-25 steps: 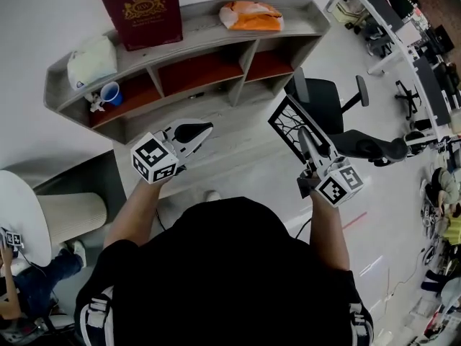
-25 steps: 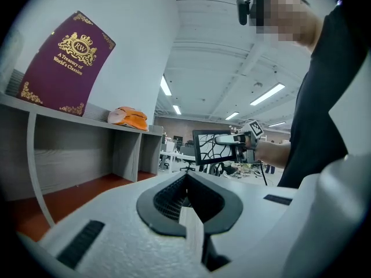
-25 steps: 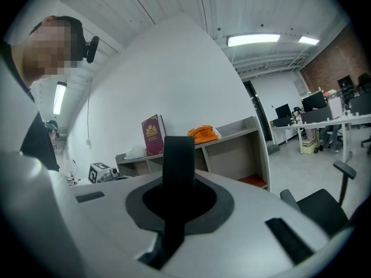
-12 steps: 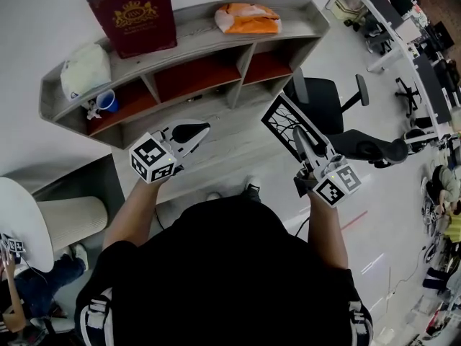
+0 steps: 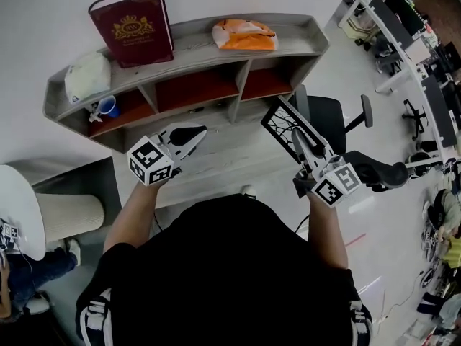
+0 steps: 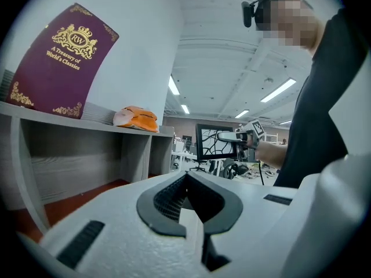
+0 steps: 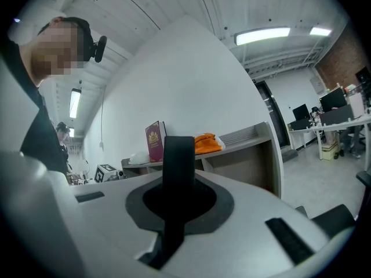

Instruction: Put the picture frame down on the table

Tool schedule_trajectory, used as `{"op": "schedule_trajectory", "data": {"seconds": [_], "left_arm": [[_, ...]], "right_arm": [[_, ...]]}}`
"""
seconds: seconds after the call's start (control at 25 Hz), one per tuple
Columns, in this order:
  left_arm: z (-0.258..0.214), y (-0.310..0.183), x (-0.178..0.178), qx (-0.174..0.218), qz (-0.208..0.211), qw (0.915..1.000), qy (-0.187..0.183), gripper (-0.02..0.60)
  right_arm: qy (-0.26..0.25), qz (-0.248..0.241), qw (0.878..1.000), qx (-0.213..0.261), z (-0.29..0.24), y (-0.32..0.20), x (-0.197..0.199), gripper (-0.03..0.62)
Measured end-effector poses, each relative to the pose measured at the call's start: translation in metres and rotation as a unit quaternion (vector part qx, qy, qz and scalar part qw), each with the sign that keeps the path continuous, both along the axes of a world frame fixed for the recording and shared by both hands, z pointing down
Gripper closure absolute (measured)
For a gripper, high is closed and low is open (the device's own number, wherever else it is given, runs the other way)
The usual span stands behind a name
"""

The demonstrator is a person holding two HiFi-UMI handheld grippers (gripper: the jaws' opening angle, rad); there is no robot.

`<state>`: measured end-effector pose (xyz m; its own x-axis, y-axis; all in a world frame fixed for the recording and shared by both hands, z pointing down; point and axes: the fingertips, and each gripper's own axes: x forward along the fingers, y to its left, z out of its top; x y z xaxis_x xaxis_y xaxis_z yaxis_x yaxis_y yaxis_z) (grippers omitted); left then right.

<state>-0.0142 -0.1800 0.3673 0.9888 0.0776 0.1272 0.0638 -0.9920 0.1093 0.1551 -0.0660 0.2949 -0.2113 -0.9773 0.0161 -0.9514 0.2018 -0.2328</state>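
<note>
Grey table (image 5: 238, 157) below the shelf unit (image 5: 194, 45) has drawn nearer under you. Your right gripper (image 5: 302, 146) stays clamped on the picture frame (image 5: 282, 123), which is aloft over the table's right end, carried slightly shelfward. Your left gripper (image 5: 189, 134) has its fingers together, empty. Set-down is judged not yet begun.

The person (image 5: 230, 265) wears a black short-sleeved top and a black headset (image 6: 264, 2). The left gripper (image 5: 196, 131) and right gripper (image 5: 298, 140) have white bodies with dark inner pads. Each carries a cube (image 5: 149, 161) of black-and-white square markers.
</note>
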Motion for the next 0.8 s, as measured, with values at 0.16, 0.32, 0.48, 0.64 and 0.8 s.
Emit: {"op": "schedule_trajectory", "data": {"seconds": [0.16,0.32,0.48,0.64,0.8], "left_arm": [[0.001,0.0,0.017,-0.002,-0.012,0.9999,-0.007,0.563],[0.002,-0.004,0.034,0.002,-0.023,0.9997,-0.014,0.563],[0.009,-0.01,0.045,0.0,-0.034,0.9991,-0.026,0.565],[0.016,-0.016,0.052,-0.007,-0.044,0.9984,-0.036,0.565],[0.02,-0.022,0.057,-0.002,-0.059,0.9974,-0.04,0.565]], "right_arm": [[-0.004,-0.02,1.0,-0.003,0.001,-0.009,0.018,0.577],[-0.007,-0.037,0.999,-0.009,0.003,-0.016,0.034,0.577],[-0.012,-0.05,0.999,-0.009,0.005,-0.028,0.047,0.577],[-0.023,-0.066,0.997,-0.015,0.011,-0.041,0.057,0.577],[-0.042,-0.079,0.995,-0.033,0.029,-0.054,0.068,0.577]]}}
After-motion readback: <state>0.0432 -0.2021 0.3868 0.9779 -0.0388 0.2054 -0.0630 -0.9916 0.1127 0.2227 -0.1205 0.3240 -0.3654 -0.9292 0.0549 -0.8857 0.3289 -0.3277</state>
